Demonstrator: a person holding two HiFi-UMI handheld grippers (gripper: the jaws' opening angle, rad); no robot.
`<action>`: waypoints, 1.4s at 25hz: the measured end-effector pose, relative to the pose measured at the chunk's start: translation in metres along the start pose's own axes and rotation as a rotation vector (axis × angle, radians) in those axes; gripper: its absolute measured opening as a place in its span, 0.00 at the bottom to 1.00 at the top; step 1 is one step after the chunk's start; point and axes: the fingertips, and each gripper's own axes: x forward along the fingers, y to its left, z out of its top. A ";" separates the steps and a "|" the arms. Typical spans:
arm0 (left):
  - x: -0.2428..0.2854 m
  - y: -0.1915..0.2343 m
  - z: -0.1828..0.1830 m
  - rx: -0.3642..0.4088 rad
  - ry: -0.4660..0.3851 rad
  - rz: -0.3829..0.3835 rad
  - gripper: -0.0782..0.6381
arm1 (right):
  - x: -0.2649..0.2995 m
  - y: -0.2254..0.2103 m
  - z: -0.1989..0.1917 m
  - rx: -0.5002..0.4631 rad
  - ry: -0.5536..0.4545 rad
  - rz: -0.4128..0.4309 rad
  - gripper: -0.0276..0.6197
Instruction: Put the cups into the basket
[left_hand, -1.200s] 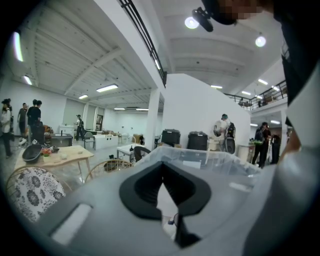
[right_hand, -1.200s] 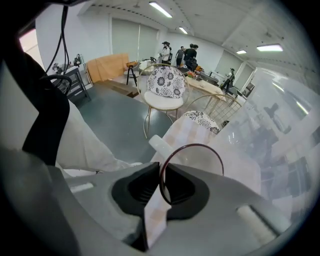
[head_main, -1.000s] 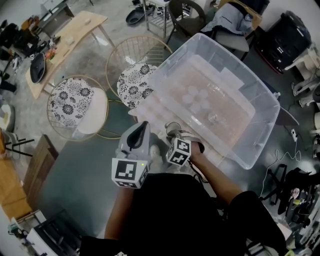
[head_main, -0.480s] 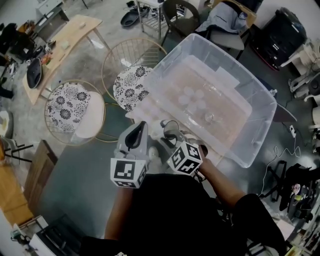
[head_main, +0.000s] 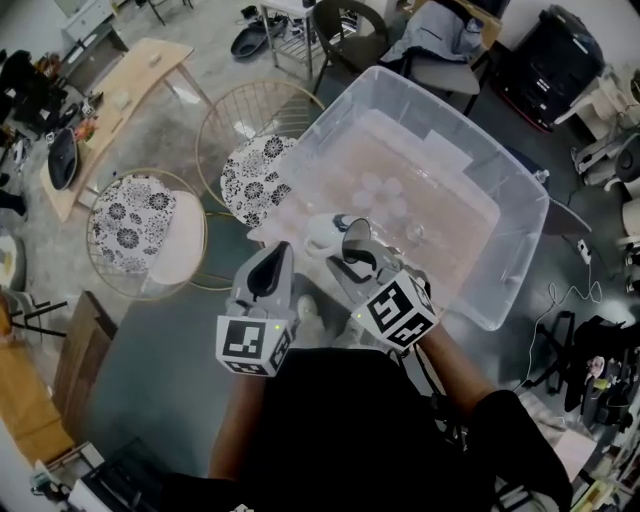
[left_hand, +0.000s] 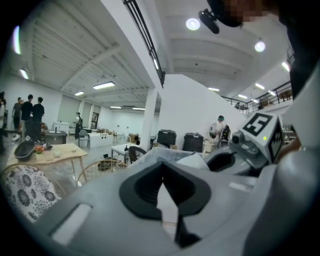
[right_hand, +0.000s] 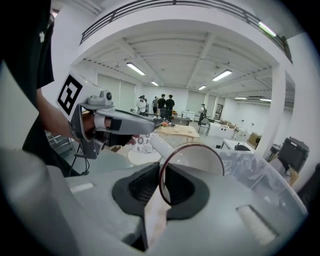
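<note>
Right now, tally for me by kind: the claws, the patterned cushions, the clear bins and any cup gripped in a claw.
Claws: 2, the left claw and the right claw
Patterned cushions: 2
Clear bin: 1
Cup gripped in the right claw: 1
Total: 6

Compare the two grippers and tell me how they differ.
The right gripper is shut on the wall of a white cup; the left gripper has its jaws together on nothing. In the head view the right gripper reaches farther toward the clear bin than the left gripper. Both have the same grey body.
</note>
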 end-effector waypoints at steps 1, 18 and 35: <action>0.001 0.000 0.001 -0.009 -0.005 -0.006 0.12 | -0.004 -0.008 0.003 0.015 -0.013 -0.019 0.10; 0.044 -0.025 0.009 0.020 0.015 -0.163 0.12 | -0.039 -0.118 -0.027 0.252 -0.004 -0.248 0.10; 0.108 -0.087 0.008 -0.010 0.059 -0.393 0.12 | -0.108 -0.176 -0.161 0.536 0.188 -0.450 0.10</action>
